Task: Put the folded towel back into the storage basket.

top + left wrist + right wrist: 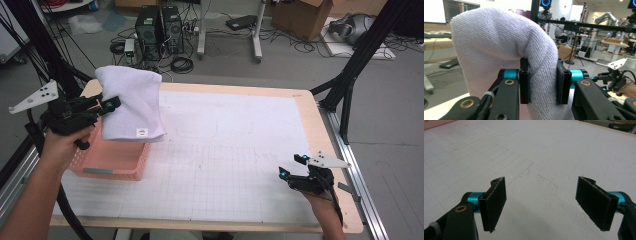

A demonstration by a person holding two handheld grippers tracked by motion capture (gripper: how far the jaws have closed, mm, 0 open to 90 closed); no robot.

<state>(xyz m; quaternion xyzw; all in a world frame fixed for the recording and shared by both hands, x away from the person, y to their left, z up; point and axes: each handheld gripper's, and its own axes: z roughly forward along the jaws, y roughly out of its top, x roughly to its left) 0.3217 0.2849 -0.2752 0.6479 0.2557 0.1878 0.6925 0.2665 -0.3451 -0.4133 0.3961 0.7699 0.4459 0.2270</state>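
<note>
Left claw (111, 105) grips a white towel (131, 102) above the pink basket (112, 162); right claw (291, 166), far from the basket, gapes wide and empty.

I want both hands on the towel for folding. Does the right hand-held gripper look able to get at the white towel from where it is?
Probably yes. The right hand-held gripper is open and empty, the white mat between it and the white towel looks bare, and the towel hangs exposed from the left hand-held gripper above the pink basket.
</note>
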